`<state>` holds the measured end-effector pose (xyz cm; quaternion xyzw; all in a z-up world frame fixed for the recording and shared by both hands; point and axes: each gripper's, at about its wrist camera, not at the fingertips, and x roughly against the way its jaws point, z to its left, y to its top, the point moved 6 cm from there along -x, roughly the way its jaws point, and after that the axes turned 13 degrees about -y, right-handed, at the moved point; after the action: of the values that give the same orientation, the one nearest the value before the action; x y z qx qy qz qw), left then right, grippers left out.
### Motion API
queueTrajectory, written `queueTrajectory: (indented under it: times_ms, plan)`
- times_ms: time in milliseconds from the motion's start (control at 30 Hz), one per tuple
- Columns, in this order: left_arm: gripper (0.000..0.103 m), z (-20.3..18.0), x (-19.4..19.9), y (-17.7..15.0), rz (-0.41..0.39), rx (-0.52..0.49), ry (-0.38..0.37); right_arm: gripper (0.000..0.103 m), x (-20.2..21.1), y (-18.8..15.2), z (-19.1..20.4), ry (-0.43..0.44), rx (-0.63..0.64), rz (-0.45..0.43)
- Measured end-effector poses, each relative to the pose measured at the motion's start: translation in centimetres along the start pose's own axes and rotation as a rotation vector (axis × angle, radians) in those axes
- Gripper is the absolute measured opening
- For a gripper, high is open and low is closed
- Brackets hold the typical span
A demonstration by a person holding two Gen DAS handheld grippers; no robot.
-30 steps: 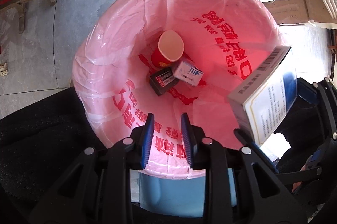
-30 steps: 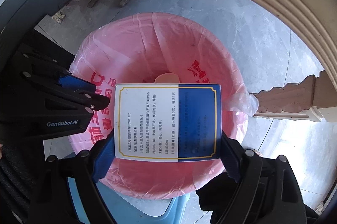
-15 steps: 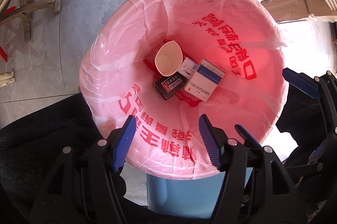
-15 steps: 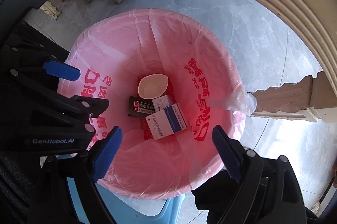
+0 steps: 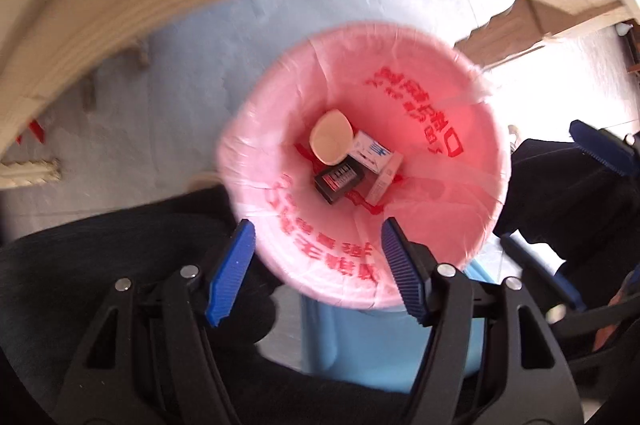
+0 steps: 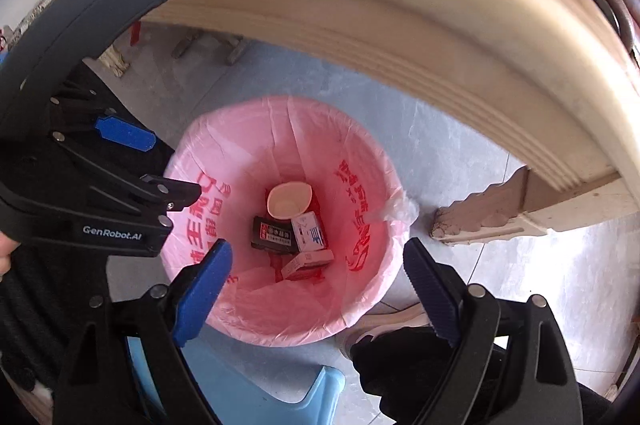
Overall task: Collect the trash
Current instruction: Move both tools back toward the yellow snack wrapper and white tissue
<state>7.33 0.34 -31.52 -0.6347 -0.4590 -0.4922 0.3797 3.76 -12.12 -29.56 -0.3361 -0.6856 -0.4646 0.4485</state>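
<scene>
— Daylight, bright, pouring in from the right; blown-out glare on the floor [image 5: 580, 73] at the right edge of the left wrist view.
— Motion blur there too, smearing the pink bin liner [image 5: 280, 161]; sharper in the right wrist view.
— Strong fisheye bending, dark vignette in the corners.
— Red glow inside the liner.

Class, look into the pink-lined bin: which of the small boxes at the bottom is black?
The black cardboard box beside the paper cup; the other two boxes are white.
</scene>
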Motion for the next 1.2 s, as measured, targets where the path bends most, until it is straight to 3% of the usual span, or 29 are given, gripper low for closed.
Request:
queueTrajectory:
  times_ms: [67, 133, 267, 333, 500, 600, 867, 1200]
  plan:
    - [0.068, -0.2, 4.3, -0.3, -0.083, -0.034, 0.019, 0.086, 3.5, 0.8, -1.5, 0.045, -0.056, -0.055]
    - [0.076, -0.5, 9.0, -0.2, -0.171, -0.065, 0.051, 0.096, 7.2, 1.8, -3.3, 0.069, -0.107, -0.123]
    - [0.087, -1.0, 19.1, 0.7, -0.359, -0.112, 0.111, 0.096, 14.8, 4.3, -6.7, 0.048, -0.155, -0.269]
    - [0.093, -1.6, 23.5, 1.4, -0.431, -0.134, 0.106, 0.096, 18.3, 5.7, -8.0, 0.039, -0.161, -0.330]
    - [0.093, -2.8, 31.2, 3.1, -0.512, -0.163, 0.087, 0.096, 25.5, 9.2, -9.6, 0.024, -0.131, -0.458]
    - [0.093, -3.7, 34.6, 3.9, -0.556, -0.209, 0.132, 0.096, 28.6, 11.0, -10.0, 0.038, -0.117, -0.507]
    - [0.093, -4.8, 38.1, 6.5, -0.585, -0.270, 0.202, 0.096, 31.9, 13.9, -10.9, 0.063, -0.128, -0.581]
    - [0.093, -2.9, 34.6, 10.4, -0.542, -0.314, 0.235, 0.096, 28.5, 16.9, -11.6, 0.073, -0.143, -0.532]
